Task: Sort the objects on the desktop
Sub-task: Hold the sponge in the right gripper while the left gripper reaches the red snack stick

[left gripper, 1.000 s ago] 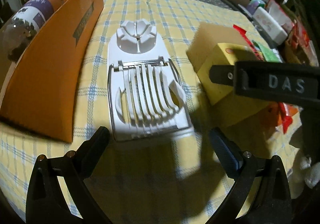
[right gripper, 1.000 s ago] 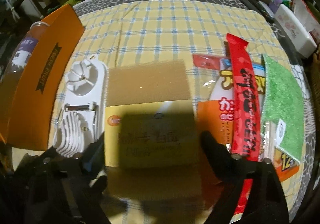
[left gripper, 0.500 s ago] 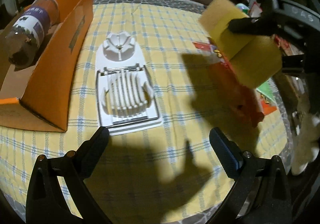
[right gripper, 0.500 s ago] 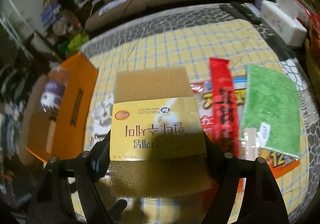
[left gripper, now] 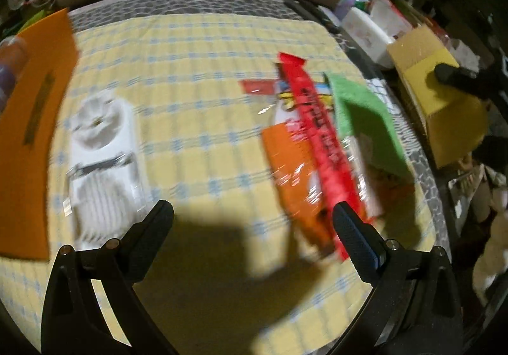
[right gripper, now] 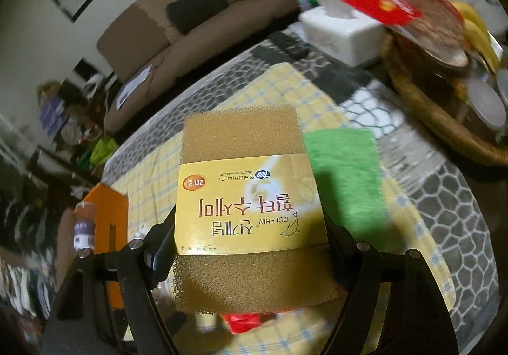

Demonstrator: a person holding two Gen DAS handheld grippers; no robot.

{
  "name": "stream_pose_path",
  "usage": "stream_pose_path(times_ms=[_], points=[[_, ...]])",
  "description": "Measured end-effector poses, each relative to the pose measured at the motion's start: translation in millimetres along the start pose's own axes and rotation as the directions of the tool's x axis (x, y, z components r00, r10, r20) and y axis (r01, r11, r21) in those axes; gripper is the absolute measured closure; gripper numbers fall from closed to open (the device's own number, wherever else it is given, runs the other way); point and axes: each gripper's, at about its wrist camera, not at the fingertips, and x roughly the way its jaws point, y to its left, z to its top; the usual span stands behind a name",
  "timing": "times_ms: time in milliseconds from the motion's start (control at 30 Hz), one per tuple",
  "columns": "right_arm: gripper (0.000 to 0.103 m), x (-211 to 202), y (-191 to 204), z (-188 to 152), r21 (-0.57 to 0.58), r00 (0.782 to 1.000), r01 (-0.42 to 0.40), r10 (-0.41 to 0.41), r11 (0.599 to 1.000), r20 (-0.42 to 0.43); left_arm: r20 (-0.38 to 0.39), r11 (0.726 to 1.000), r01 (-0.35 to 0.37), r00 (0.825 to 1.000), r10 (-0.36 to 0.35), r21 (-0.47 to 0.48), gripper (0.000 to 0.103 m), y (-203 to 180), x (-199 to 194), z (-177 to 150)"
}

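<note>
My right gripper (right gripper: 250, 244) is shut on a tan sponge with a yellow paper band (right gripper: 247, 196) and holds it high above the table. It also shows at the far right of the left wrist view (left gripper: 438, 94). My left gripper (left gripper: 250, 224) is open and empty above the yellow checked cloth (left gripper: 203, 75). On the cloth lie a white egg slicer (left gripper: 101, 161), a red snack stick (left gripper: 320, 145) on an orange snack bag (left gripper: 292, 174), and a green scouring pad (left gripper: 365, 120). The green pad also shows in the right wrist view (right gripper: 346, 170).
An orange box (left gripper: 28, 132) holding a bottle (right gripper: 84, 224) stands at the left. A white tissue box (right gripper: 343, 34) and a woven basket (right gripper: 438, 113) with packets and bananas stand at the right. A sofa (right gripper: 197, 21) is behind the table.
My right gripper has lifted the sponge higher and carried it right, off the cloth. My left gripper has swung right, away from the egg slicer toward the snack bag.
</note>
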Motion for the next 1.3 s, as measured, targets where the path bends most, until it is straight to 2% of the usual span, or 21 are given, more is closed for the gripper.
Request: stream_pose_path(times_ms=[67, 300, 367, 633, 700, 733, 767, 800, 833, 867, 900, 967, 1067, 1233, 1300], points=[[0.024, -1.9, -7.9, 1.3, 0.014, 1.000, 0.005, -0.005, 1.000, 0.002, -0.018, 1.000, -0.004, 1.000, 0.005, 0.027, 0.004, -14.2, 11.6, 9.2], [0.024, -1.6, -18.4, 6.0, 0.026, 1.000, 0.008, -0.008, 1.000, -0.009, -0.050, 0.986, -0.080, 0.995, 0.089, 0.147, 0.006, -60.4, 44.3, 25.4], [0.024, -0.6, -18.0, 6.2, 0.020, 1.000, 0.014, -0.014, 1.000, -0.014, -0.063, 0.978, -0.110, 0.990, 0.123, 0.177, 0.013, -67.9, 53.3, 25.2], [0.023, 7.0, -16.3, 4.1, 0.008, 0.999, 0.021, -0.020, 1.000, -0.037, -0.097, 0.977, -0.127, 0.985, 0.145, 0.170, 0.015, -67.0, 68.0, 19.0], [0.023, 7.7, -14.6, 3.1, 0.002, 0.999, 0.021, -0.021, 1.000, -0.040, -0.098, 0.978, -0.112, 0.987, 0.131, 0.177, 0.025, -66.6, 67.2, 19.5], [0.023, 8.0, -13.7, 2.6, -0.002, 0.999, 0.023, -0.023, 1.000, -0.041, -0.101, 0.979, -0.101, 0.988, 0.120, 0.178, 0.035, -66.1, 66.2, 19.4], [0.023, 8.5, -13.2, 2.3, -0.004, 0.999, 0.025, -0.025, 1.000, -0.042, -0.100, 0.979, -0.104, 0.987, 0.123, 0.178, 0.040, -65.7, 64.4, 19.5], [0.023, 8.6, -12.7, 1.9, -0.005, 0.999, 0.026, -0.026, 1.000, -0.043, -0.097, 0.980, -0.092, 0.989, 0.111, 0.177, 0.048, -65.6, 62.6, 20.0], [0.023, 8.9, -12.4, 1.7, -0.006, 0.999, 0.027, -0.028, 1.000, -0.044, -0.097, 0.981, -0.075, 0.991, 0.093, 0.177, 0.063, -65.3, 60.3, 20.2], [0.023, 9.2, -12.2, 1.5, -0.007, 0.999, 0.028, -0.029, 1.000, -0.045, -0.090, 0.981, -0.082, 0.991, 0.099, 0.178, 0.069, -65.1, 56.9, 20.4], [0.023, 10.5, -12.5, 2.4, -0.008, 0.998, 0.029, -0.029, 1.000, -0.047, -0.086, 0.980, -0.082, 0.991, 0.099, 0.180, 0.069, -65.4, 54.5, 21.6], [0.023, 11.1, -11.0, 1.3, -0.014, 0.998, 0.032, -0.033, 0.999, -0.049, -0.083, 0.982, -0.061, 0.994, 0.077, 0.176, 0.079, -62.4, 49.3, 23.4], [0.023, 12.8, -8.9, 0.0, -0.022, 0.998, 0.036, -0.037, 0.999, -0.054, -0.067, 0.987, -0.041, 0.996, 0.051, 0.153, 0.086, -50.7, 38.2, 27.3], [0.023, 17.8, -0.7, -2.3, -0.047, 0.997, 0.042, -0.045, 0.998, -0.066, -0.063, 0.991, -0.010, 0.998, 0.019, 0.130, 0.091, -34.6, 25.5, 26.6], [0.023, 19.6, 2.6, -2.8, -0.054, 0.997, 0.043, -0.047, 0.998, -0.069, -0.059, 0.992, -0.013, 0.998, 0.020, 0.129, 0.097, -28.3, 20.6, 24.9]])
